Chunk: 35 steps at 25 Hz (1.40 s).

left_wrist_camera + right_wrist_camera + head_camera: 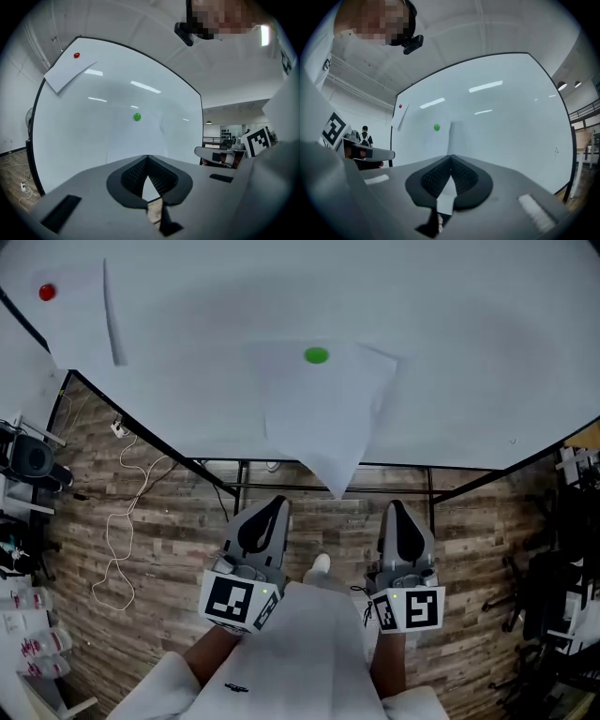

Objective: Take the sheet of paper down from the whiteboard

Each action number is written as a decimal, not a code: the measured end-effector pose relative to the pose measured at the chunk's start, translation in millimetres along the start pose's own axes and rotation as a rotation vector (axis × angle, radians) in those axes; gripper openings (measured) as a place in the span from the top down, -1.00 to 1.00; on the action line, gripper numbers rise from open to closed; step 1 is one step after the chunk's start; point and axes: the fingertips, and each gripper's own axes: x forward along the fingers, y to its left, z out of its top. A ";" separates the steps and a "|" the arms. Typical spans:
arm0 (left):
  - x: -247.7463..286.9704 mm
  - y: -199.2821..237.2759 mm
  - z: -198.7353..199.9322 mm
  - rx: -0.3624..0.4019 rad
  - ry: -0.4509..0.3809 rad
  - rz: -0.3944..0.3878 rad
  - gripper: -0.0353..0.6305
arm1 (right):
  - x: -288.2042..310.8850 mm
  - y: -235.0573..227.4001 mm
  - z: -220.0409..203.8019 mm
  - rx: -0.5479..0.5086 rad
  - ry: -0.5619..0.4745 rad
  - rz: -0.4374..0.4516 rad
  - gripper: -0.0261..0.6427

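The person's white clothing [309,652] is filling the bottom of the head view, and just beyond it both tools are pointing at the whiteboard [469,362], side by side and apart from it. The left tool [278,502] is keeping its jaws pressed together at the tips with nothing between them (its own view shows only floor and board through the gap behind the pads). The right tool [394,506] is doing the same: jaws meeting at the tips, gripping nothing.

The sheet [319,418] is hanging on the board straight ahead of the tools, with a green magnet [317,355] sitting near its top edge. It is lying slightly askew, its lowest corner reaching past the board's bottom frame, and its right side is looking creased. Neither tool is touching it.

A second sheet [80,320] is hanging well off to the upper left under a red magnet [47,292]. Below the board, a white cable [122,549] is trailing in loops across the wood-pattern floor [169,521] at the left.
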 end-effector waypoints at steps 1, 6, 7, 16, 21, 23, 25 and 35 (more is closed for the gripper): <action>5.8 0.7 2.0 -0.002 -0.005 0.013 0.88 | 5.7 -4.6 1.0 -0.001 -0.001 0.012 0.93; 21.9 4.5 12.4 -0.011 -0.028 0.065 0.88 | 26.5 -11.1 1.9 0.018 0.006 0.072 0.93; 24.8 4.5 13.3 -0.010 -0.031 0.071 0.88 | 29.6 -10.0 2.2 0.024 0.005 0.085 0.93; 37.5 2.8 19.2 -0.007 -0.064 0.085 0.88 | 42.1 -7.8 7.9 0.026 -0.010 0.143 0.93; 46.5 6.8 26.9 0.003 -0.076 0.087 0.88 | 50.4 -13.0 14.6 0.004 -0.019 0.141 0.93; 50.5 8.7 31.3 0.004 -0.081 0.087 0.88 | 55.0 -15.5 18.0 -0.005 -0.023 0.137 0.93; 54.4 10.0 37.1 0.005 -0.089 0.085 0.88 | 60.6 -17.0 23.1 -0.019 -0.030 0.138 0.93; 79.4 7.0 65.5 0.022 -0.125 0.060 0.88 | 90.9 -16.3 51.4 -0.057 -0.065 0.187 0.83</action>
